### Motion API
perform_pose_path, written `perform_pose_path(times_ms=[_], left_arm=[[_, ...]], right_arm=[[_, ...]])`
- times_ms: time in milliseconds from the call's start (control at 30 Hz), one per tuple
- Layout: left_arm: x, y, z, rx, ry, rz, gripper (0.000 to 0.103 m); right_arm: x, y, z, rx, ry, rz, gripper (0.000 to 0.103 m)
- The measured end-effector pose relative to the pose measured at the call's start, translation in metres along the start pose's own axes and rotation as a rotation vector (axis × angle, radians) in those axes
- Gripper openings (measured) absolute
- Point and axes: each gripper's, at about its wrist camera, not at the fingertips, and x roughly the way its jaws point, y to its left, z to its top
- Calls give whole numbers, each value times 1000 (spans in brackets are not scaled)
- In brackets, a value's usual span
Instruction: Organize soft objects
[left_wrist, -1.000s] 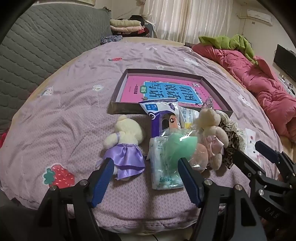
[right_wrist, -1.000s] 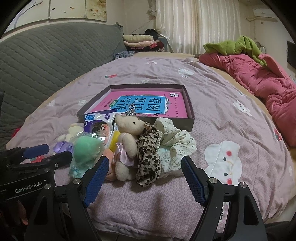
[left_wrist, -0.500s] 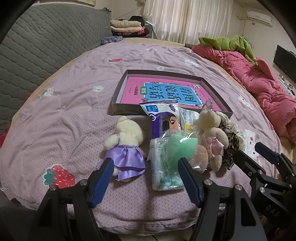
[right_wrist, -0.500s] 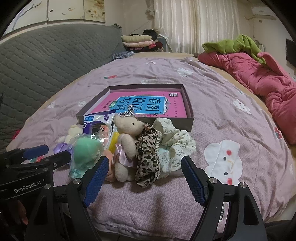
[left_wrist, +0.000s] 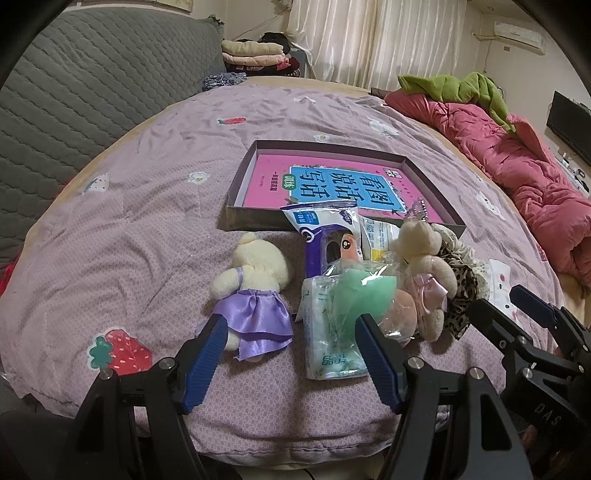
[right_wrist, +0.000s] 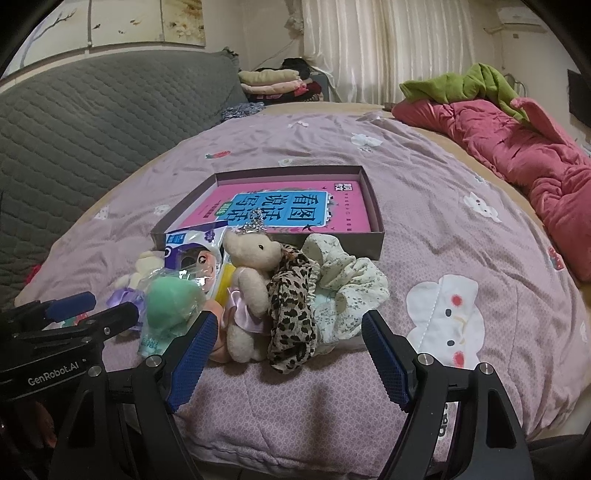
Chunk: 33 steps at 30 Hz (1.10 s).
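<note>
Soft things lie in a pile on the bed before a shallow purple box (left_wrist: 236, 214) (right_wrist: 373, 229) holding a pink book. A cream bear in a purple skirt (left_wrist: 251, 288) lies left. A clear bag with a green sponge (left_wrist: 343, 306) (right_wrist: 170, 299), a purple snack packet (left_wrist: 325, 236), a tan bear in pink (left_wrist: 424, 273) (right_wrist: 247, 291), a leopard scrunchie (right_wrist: 291, 314) and a floral scrunchie (right_wrist: 351, 291) lie beside it. My left gripper (left_wrist: 291, 354) is open just short of the purple-skirted bear and the sponge bag. My right gripper (right_wrist: 284, 358) is open in front of the tan bear and scrunchies.
The bed has a mauve printed cover (left_wrist: 129, 206). A red quilt (right_wrist: 535, 155) with a green garment lies at the right. A grey padded headboard (left_wrist: 74, 92) stands left, with folded clothes (right_wrist: 269, 79) and curtains behind.
Both grippers have edged slightly closer to the pile; both stay open. The objects have not moved.
</note>
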Motion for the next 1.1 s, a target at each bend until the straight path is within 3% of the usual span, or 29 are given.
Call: perform_pose_path(times_ms=[133, 200, 700, 1100], left_arm=[[-3, 5, 1, -20, -25, -22, 71], [-3, 5, 1, -6, 9, 7, 71], [-1, 36, -1, -29, 53, 47, 71], [37, 41, 9, -28, 144, -16, 71]], right_arm=[[0, 0, 0, 5, 4, 8, 81], [-1, -1, 1, 7, 0, 11, 81], [-4, -11, 6, 49, -3, 27, 81], [-1, -22, 7, 63, 1, 6, 81]])
